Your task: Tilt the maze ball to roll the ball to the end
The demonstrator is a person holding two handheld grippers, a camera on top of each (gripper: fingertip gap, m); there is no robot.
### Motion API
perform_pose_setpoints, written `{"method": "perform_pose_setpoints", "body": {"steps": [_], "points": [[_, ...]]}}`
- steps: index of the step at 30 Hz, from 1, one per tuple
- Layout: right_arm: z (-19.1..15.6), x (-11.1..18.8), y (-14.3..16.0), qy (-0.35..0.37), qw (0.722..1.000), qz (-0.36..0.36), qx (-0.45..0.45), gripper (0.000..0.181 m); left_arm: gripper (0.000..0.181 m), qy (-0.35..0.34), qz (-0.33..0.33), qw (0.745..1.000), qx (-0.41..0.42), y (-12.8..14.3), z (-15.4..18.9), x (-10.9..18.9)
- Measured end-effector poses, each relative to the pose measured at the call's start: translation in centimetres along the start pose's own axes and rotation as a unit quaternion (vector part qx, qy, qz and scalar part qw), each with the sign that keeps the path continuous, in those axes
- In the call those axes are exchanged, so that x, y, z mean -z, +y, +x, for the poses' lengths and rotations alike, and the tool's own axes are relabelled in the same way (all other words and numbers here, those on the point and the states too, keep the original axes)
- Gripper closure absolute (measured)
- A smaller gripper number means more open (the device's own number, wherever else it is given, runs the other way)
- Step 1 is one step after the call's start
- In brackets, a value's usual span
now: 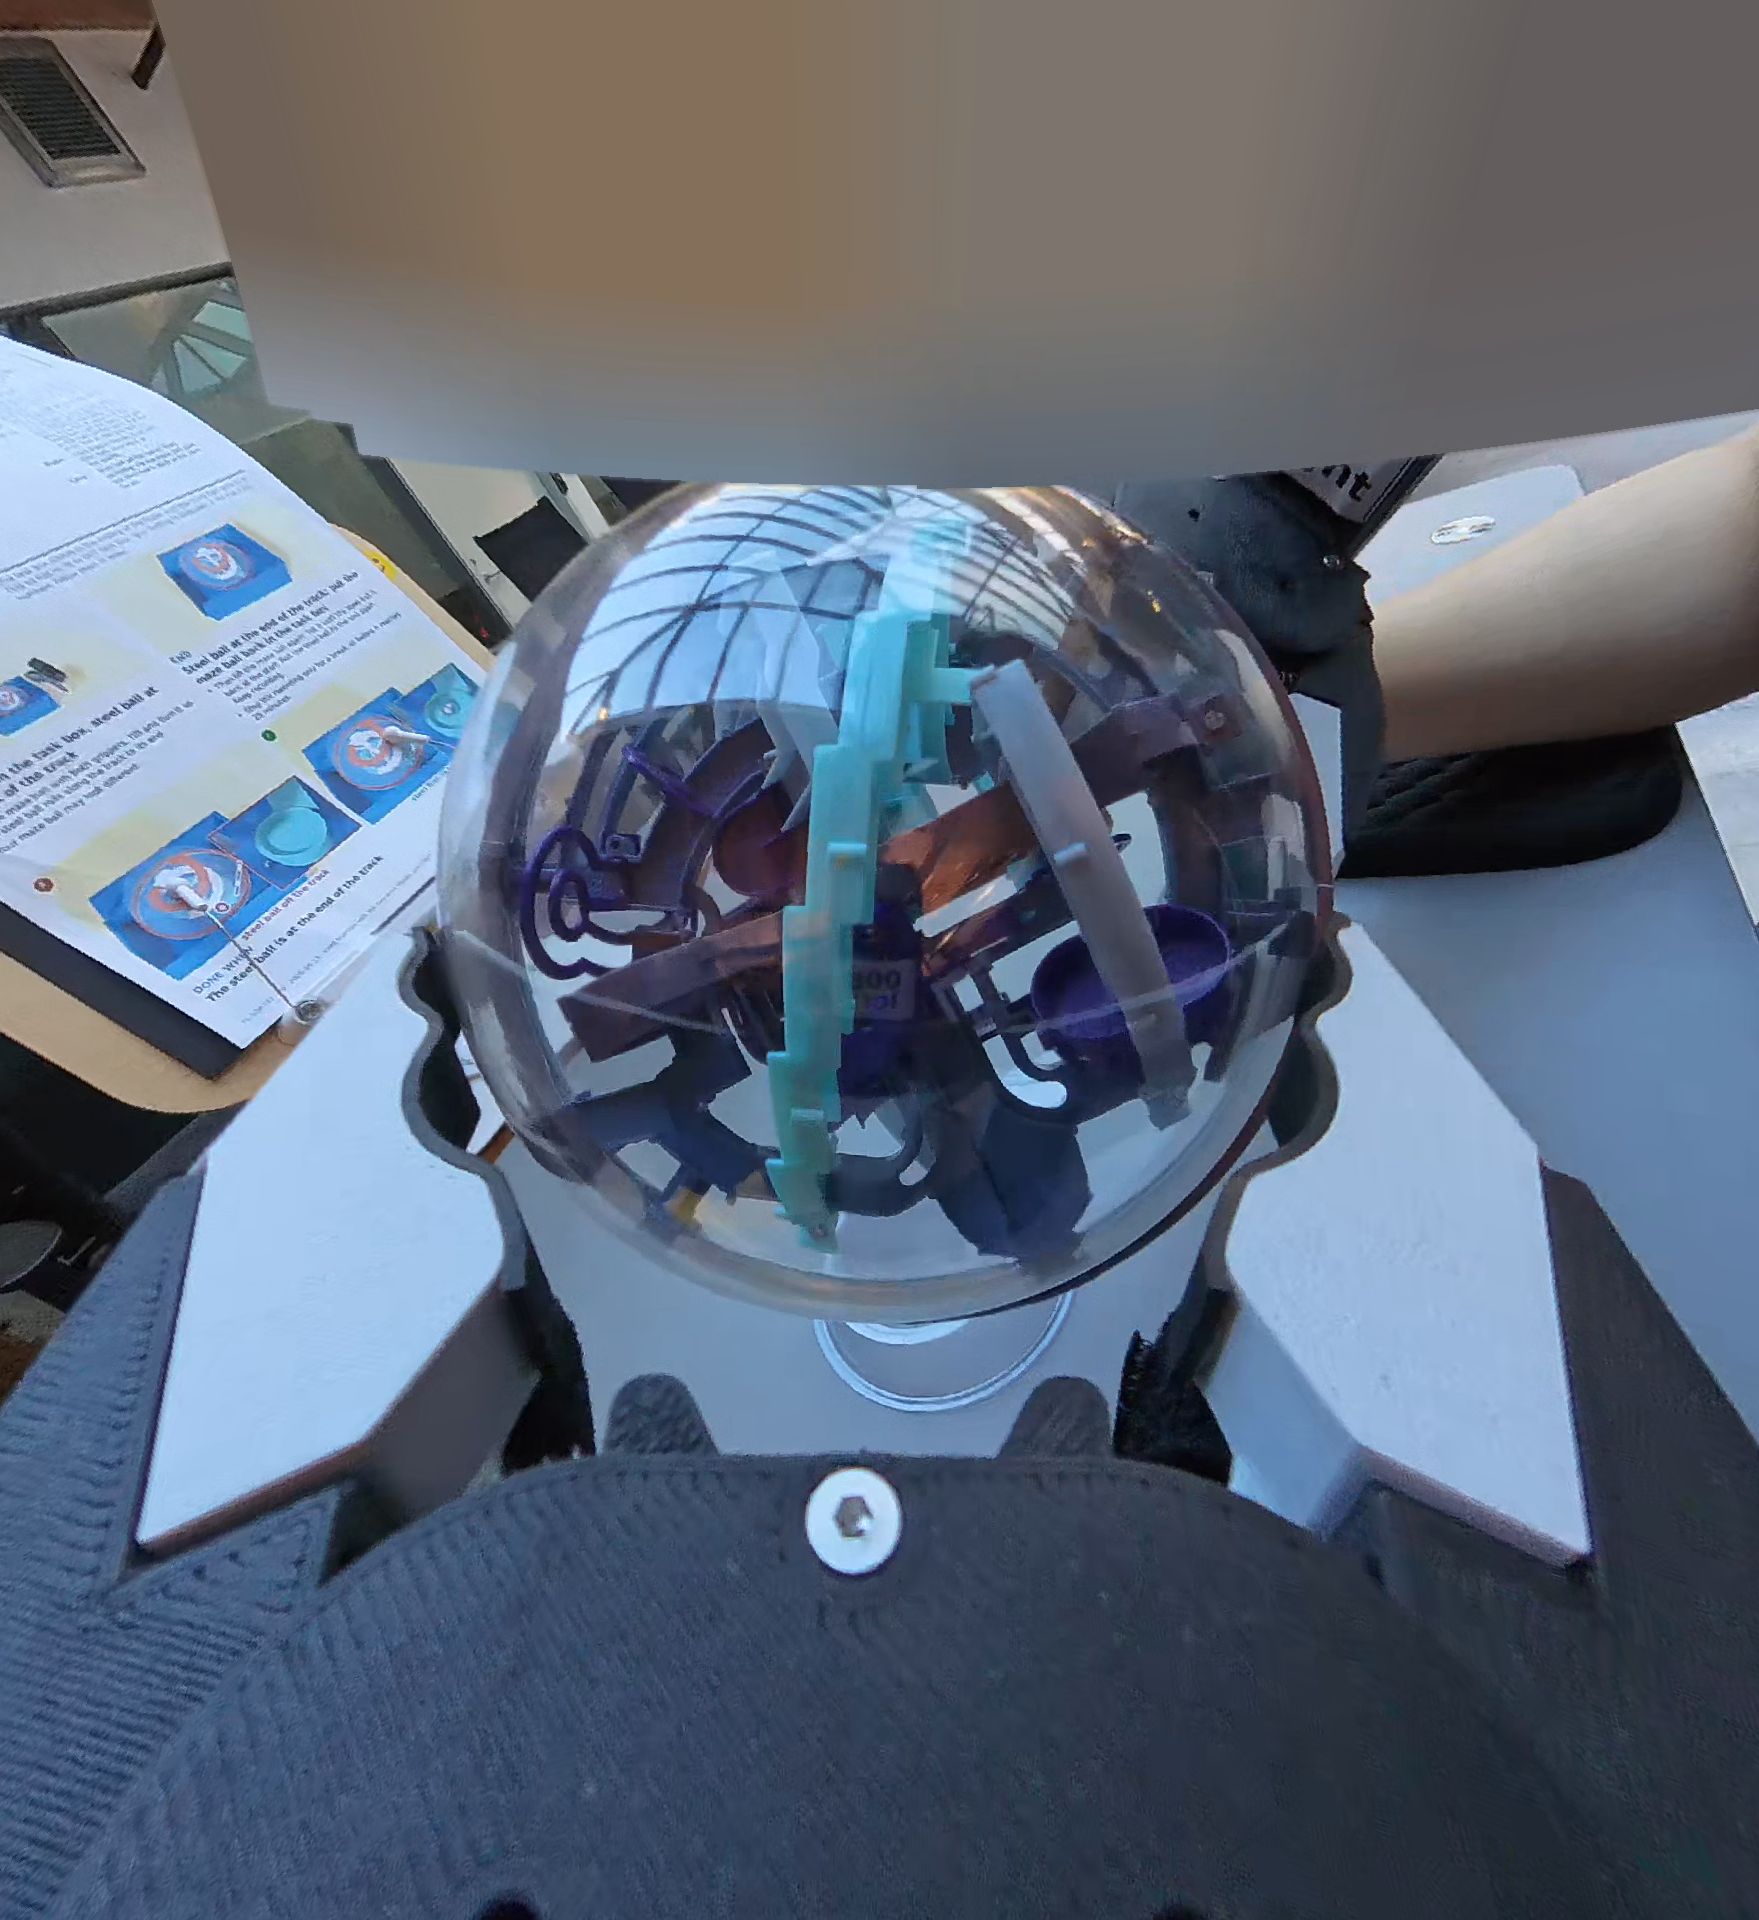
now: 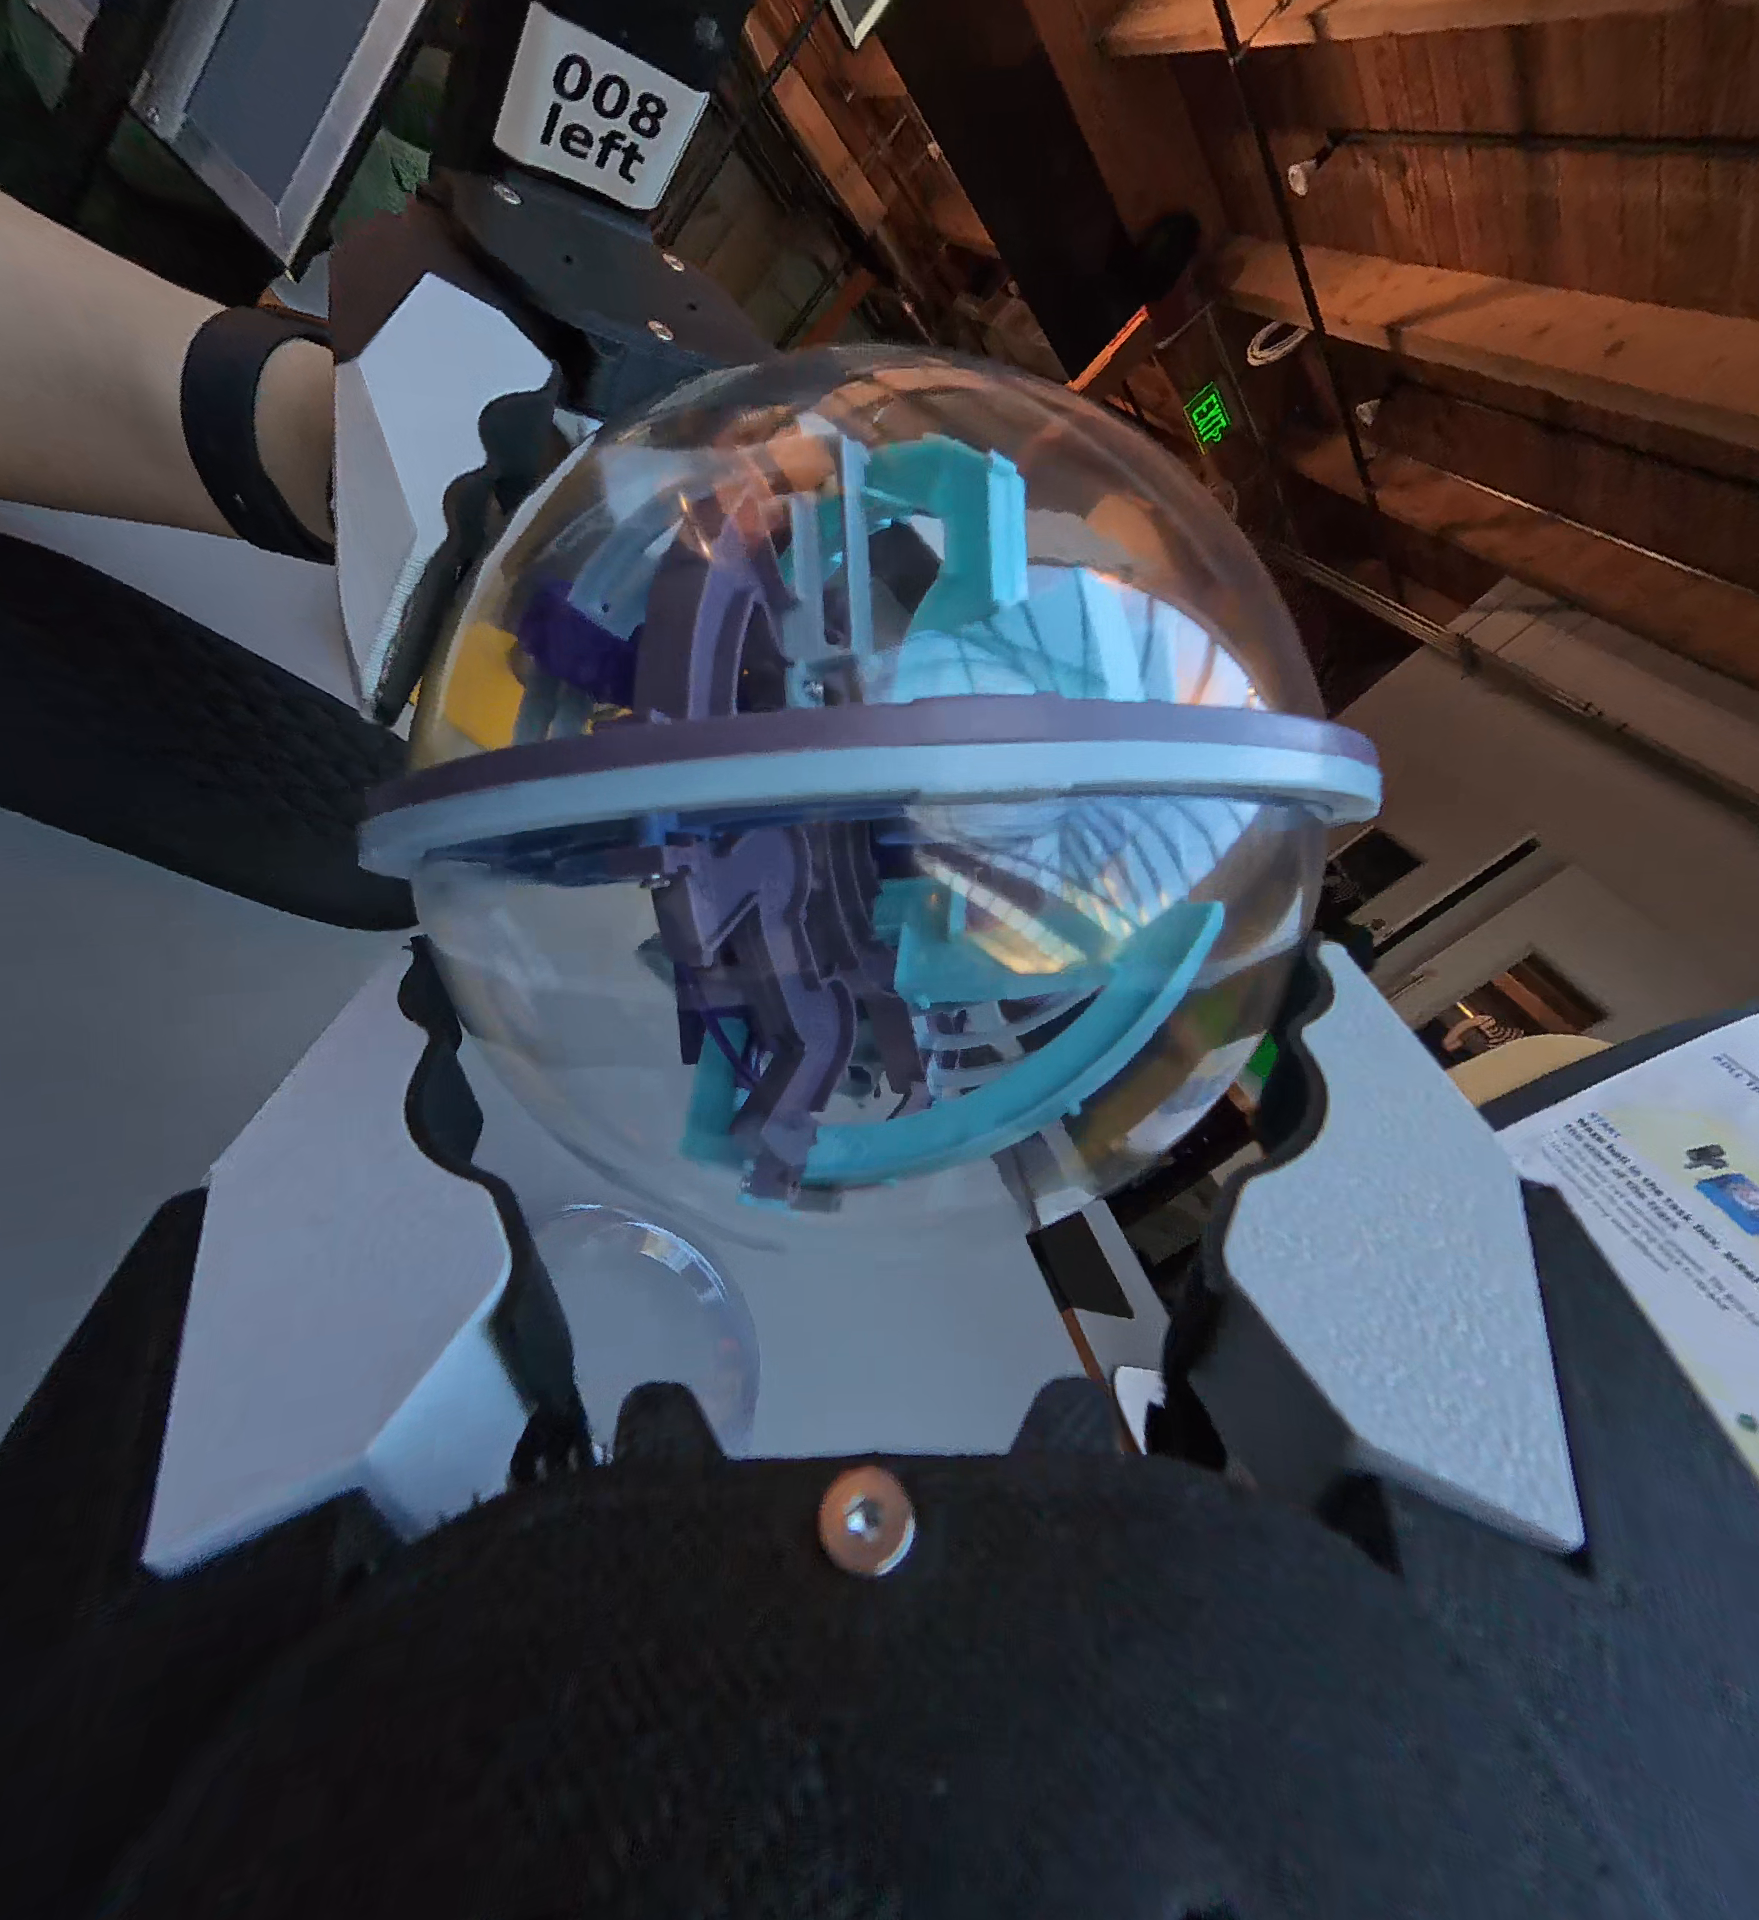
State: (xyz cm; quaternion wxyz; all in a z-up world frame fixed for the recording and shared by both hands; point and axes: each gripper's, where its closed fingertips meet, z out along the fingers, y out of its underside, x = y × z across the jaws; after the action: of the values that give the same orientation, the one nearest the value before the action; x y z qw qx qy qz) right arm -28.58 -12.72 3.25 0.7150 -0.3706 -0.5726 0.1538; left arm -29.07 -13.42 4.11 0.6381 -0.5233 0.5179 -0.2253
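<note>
Though light, the maze ball [image 1: 885, 883] is a rigid, slippery clear sphere, clamped at opposite sides by left gripper [image 1: 875, 1049] and right gripper [image 2: 854, 1081] fingers.

A pale grey table [image 1: 1540, 1039] stands under wooden ceiling beams [image 2: 1540, 343] (warm light) and white walls [image 2: 1540, 769].

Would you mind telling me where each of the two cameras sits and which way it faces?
Left wrist view: sits on the left gripper, looking along its fingers at the maze ball they hold; the person's forearm shows beyond.
Right wrist view: sits on the right gripper, tilted upward towards wooden ceiling beams; its fingers hold the same ball; a forearm shows at left.
Shared: the ball, an instruction sheet and a white table.
</note>
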Motion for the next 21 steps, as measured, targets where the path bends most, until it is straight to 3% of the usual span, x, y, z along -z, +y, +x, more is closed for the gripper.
{"method": "perform_pose_setpoints", "body": {"steps": [12, 21], "points": [[-0.7, 0.0, 1.0, -0.006, 0.994, 0.020, -0.110, 0.029, 0.026, 0.002, -0.004, 0.998, 0.059, 0.1, 0.0, -0.3], [-1.3, -0.2, 2.7, -0.013, 0.992, 0.007, -0.129, 0.028, 0.026, 0.002, -0.050, 0.996, 0.070, 2.2, 0.0, -0.8]]}}
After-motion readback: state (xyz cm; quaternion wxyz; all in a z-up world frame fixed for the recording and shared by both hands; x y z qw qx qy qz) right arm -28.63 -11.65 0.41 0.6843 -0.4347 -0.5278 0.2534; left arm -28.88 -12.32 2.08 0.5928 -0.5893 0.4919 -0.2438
